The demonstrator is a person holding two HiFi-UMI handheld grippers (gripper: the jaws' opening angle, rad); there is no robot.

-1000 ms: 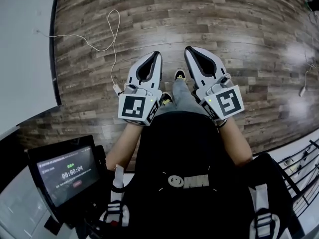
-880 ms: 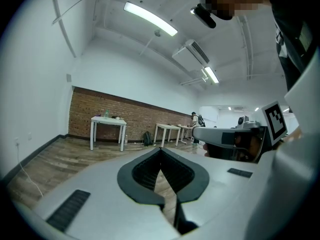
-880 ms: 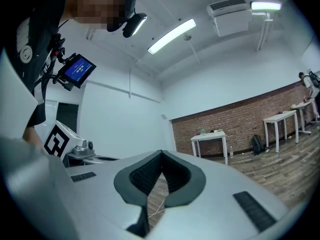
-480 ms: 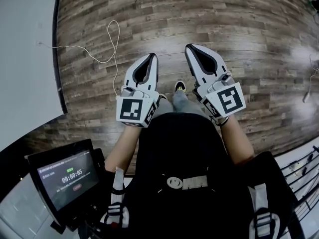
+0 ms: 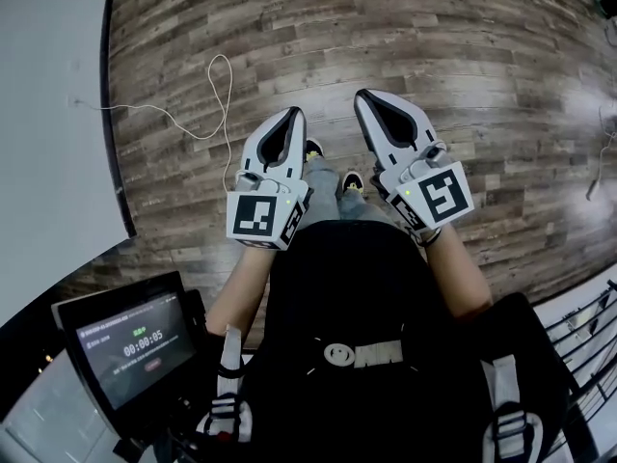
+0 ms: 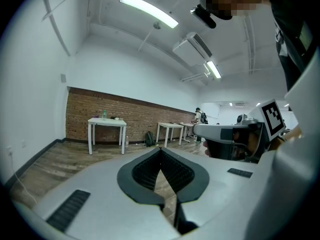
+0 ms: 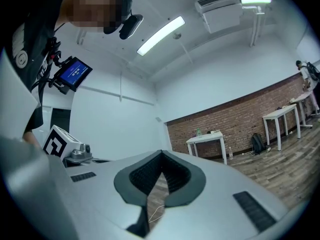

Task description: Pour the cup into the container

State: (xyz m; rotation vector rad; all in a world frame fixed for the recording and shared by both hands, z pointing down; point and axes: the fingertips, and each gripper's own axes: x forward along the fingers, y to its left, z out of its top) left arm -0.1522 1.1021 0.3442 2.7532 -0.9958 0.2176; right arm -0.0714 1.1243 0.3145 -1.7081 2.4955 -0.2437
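Note:
No cup or container shows in any view. I hold both grippers side by side at waist height, pointing forward over a wooden floor. The left gripper is shut, its jaws meeting at the tip with nothing between them. In the left gripper view the left gripper shows the same closed tip. The right gripper is also shut and empty, as the right gripper shows in its own view. My legs and shoes are seen between the two grippers.
A loose white cable lies on the floor ahead to the left, beside a white wall. A timer screen hangs at my lower left. Far off, white tables stand along a brick wall, with a backpack and a person.
The floor and cable have slid down the head view as I walk forward, and my feet have changed step. Both grippers keep the same shut pose.

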